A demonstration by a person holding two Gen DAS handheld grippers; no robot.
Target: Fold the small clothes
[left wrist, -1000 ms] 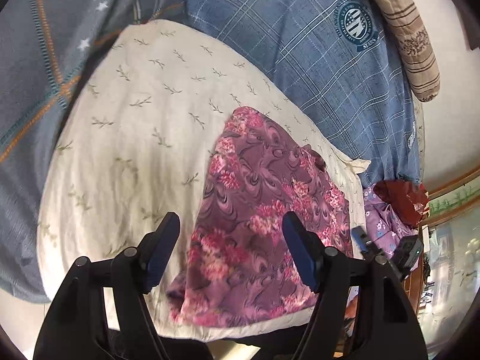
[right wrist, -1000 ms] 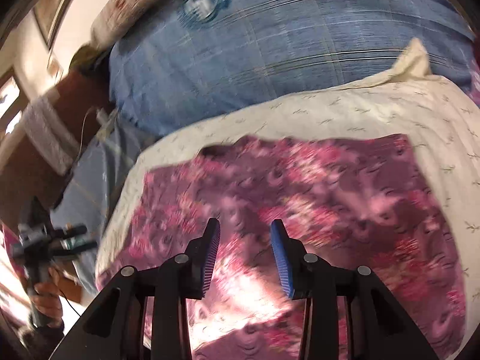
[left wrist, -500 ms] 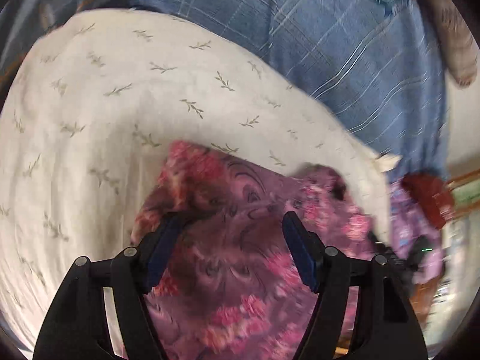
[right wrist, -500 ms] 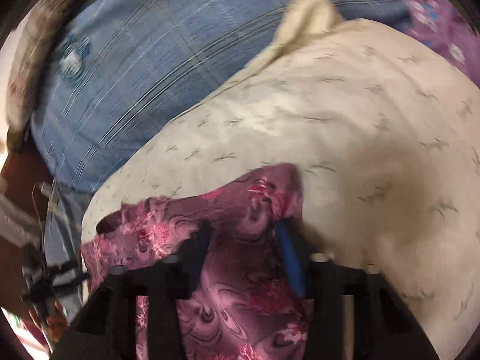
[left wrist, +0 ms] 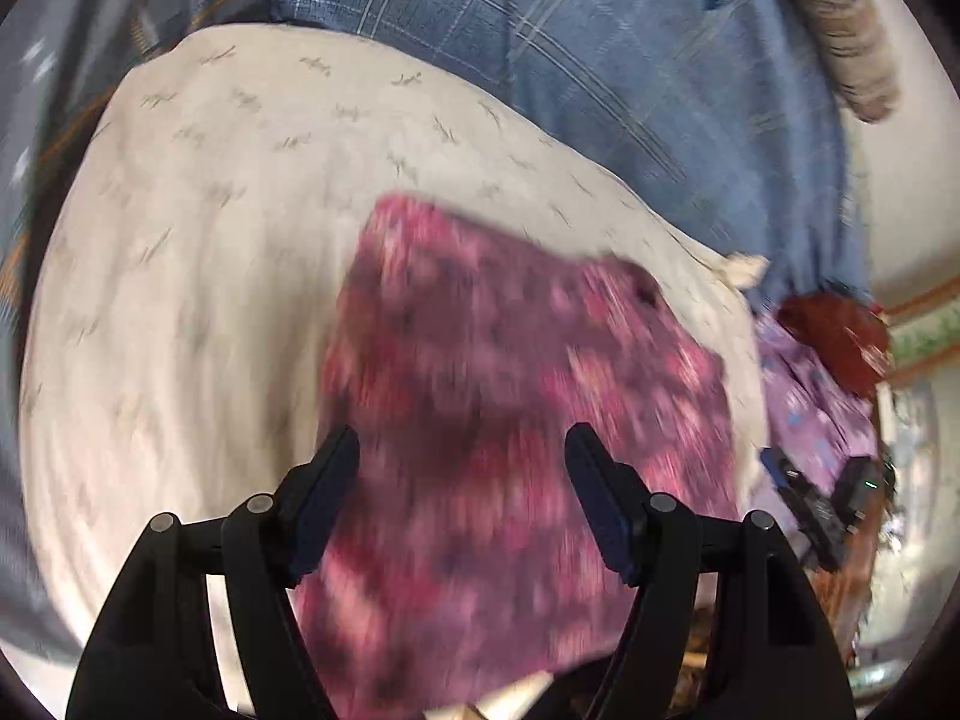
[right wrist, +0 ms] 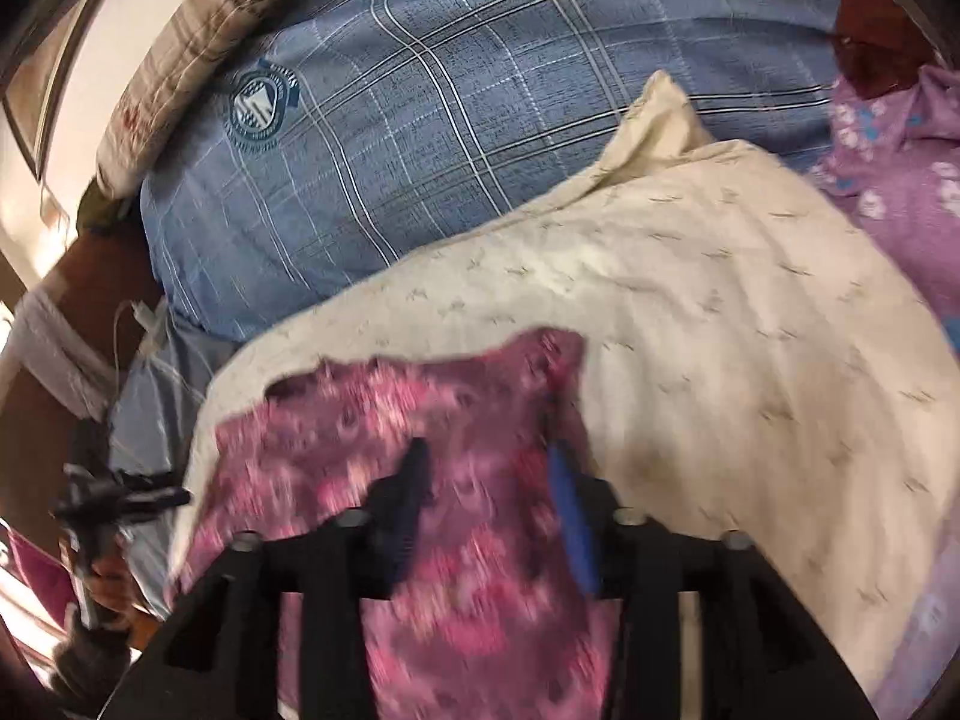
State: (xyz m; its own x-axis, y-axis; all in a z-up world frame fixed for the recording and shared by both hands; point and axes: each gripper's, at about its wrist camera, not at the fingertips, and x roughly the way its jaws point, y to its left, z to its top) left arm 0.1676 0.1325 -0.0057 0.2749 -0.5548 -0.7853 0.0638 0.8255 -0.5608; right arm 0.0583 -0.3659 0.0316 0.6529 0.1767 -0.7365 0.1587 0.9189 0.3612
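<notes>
Left wrist view: the left hand-held gripper (left wrist: 462, 492) tilts down over the cream pillow (left wrist: 198, 276), fingers wide apart.
Left hand-held gripper state: open, nothing clamped; the pink-purple floral garment (left wrist: 510, 396) lies below the gap, blurred.
Garment place: flat on the cream pillow, on its half nearer the red cloth (left wrist: 834, 342).
Beyond the pillow: a blue plaid cushion (left wrist: 630, 60) touches the cream pillow's far edge; a lilac flowered cloth (left wrist: 804, 396) lies just beside the pillow's corner.
Other tool: the right hand-held gripper (left wrist: 822, 498) shows small, past the pillow's edge near the lilac cloth.
Right wrist view: the right hand-held gripper (right wrist: 486, 504) points down at the cream pillow (right wrist: 750, 360).
Right hand-held gripper state: jaws have just been opening and stand apart; the floral garment (right wrist: 432, 480) lies under and between them, not pinched as far as the blur allows.
Garment place here: on the pillow's near half, one corner folded up by the blue pad.
Left side of pillow: the left hand-held gripper (right wrist: 102, 498) held by a hand (right wrist: 111, 585).
</notes>
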